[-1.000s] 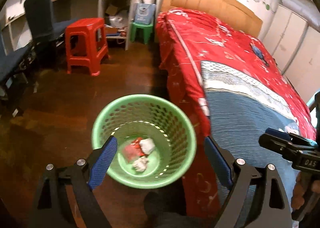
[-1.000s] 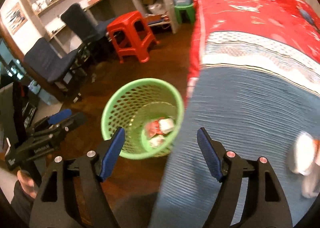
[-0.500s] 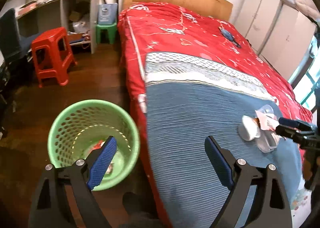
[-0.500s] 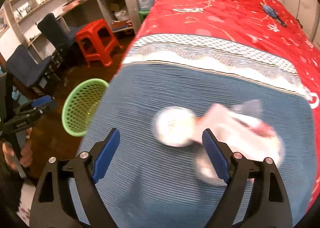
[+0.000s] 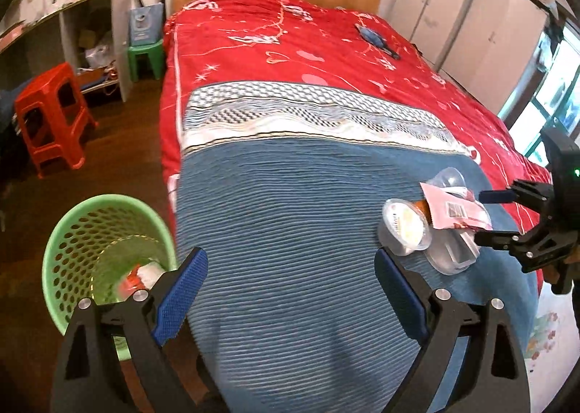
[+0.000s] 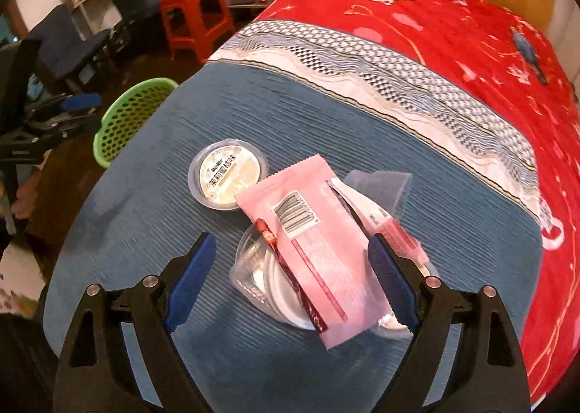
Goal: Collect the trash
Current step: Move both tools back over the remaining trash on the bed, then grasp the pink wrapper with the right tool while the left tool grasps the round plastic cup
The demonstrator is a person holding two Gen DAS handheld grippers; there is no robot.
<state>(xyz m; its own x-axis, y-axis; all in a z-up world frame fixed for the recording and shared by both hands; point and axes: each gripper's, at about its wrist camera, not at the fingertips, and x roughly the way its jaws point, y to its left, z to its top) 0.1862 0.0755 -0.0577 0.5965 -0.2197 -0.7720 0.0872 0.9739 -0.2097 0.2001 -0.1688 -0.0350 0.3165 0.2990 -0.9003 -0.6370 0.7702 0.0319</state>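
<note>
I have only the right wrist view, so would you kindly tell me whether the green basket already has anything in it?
Observer: Yes. The left wrist view looks down into the green basket, and red and white scraps lie at its bottom.
Operator: Thank you. Is the left tool carrying anything?
Observer: No. The left tool is open with nothing between its fingers; only the blue blanket shows beyond them.

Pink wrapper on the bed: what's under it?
The pink wrapper lies across a clear plastic container and overlaps a lidded round cup. Whatever else sits beneath it is covered.
</note>
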